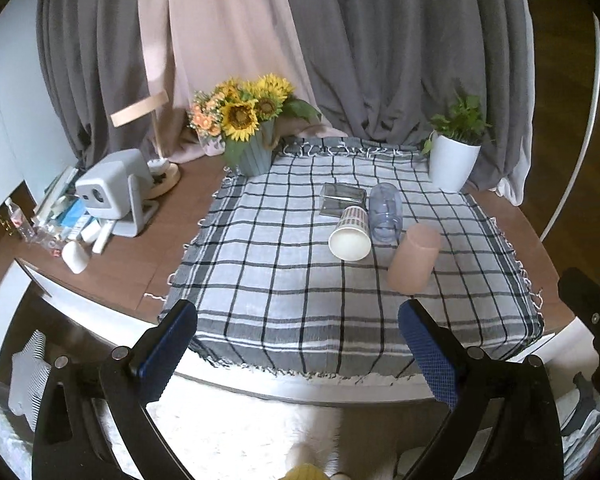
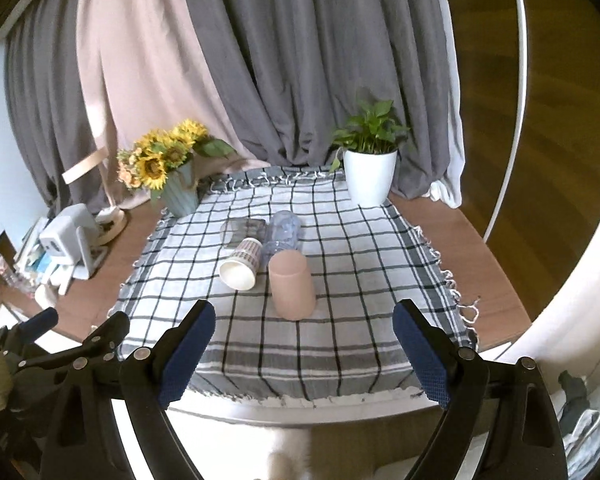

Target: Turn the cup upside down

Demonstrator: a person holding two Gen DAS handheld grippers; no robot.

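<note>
On the checked cloth (image 2: 340,340), the pink cup (image 2: 292,286) stands inverted (matte); both claws gape empty.

Checked cloth (image 2: 284,344) on wooden table (image 2: 452,248)

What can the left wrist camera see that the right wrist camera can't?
Only the left wrist view shows the small white jar by the grey gadget and its own left gripper, wide open. Only the right wrist view shows the right gripper, also open, straight on. Both share the checked cloth, sunflowers, potted plant, and four cups: pink cup standing upside down, paper cup, clear cup and grey glass lying down.
</note>
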